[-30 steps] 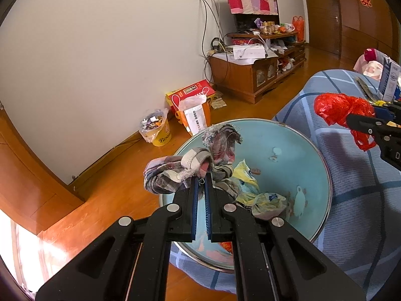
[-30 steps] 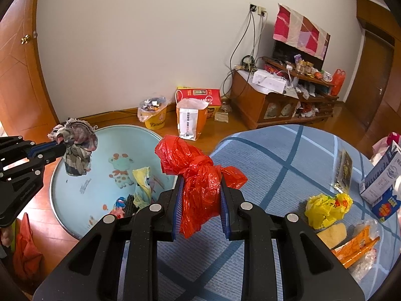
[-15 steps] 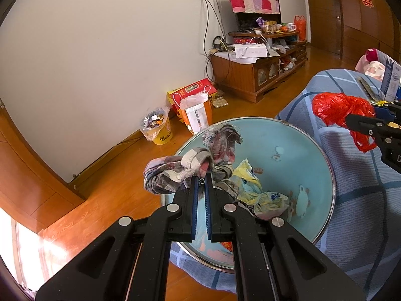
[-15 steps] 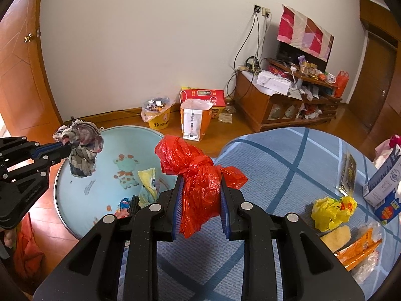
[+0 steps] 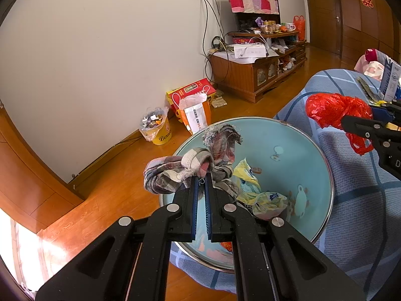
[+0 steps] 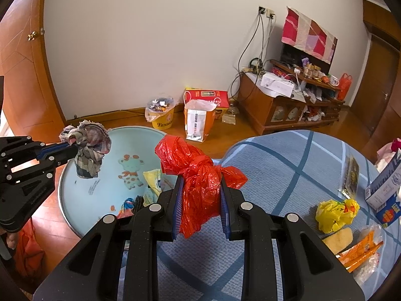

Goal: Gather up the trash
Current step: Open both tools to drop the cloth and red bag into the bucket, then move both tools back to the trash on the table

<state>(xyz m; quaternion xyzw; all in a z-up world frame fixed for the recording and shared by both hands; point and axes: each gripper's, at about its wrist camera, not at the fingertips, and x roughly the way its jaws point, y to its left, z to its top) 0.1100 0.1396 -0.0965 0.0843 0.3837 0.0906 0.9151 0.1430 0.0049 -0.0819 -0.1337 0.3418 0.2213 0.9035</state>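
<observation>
Two grippers: both of mine hold trash, placed here by the round light-blue metal basin (image 5: 310, 150).
Left gripper (image 5: 200, 183): my jaws are pressed almost together, pinching a crumpled plaid grey-and-pink cloth rag (image 5: 190, 168).
Rag: it hangs in the air above the basin's near-left rim.
Right gripper (image 6: 199, 190): my jaws clamp a knotted red plastic bag (image 6: 198, 175) between the blue pads.
Red bag: it is held up over the blue checked tablecloth (image 6: 288, 165), just right of the basin.
Basin contents: yellow printed plastic wrappers (image 5: 253, 188) lie inside on the bottom.
Tablecloth: a crumpled yellow plastic bag (image 6: 335, 212) lies well right of the basin.
</observation>
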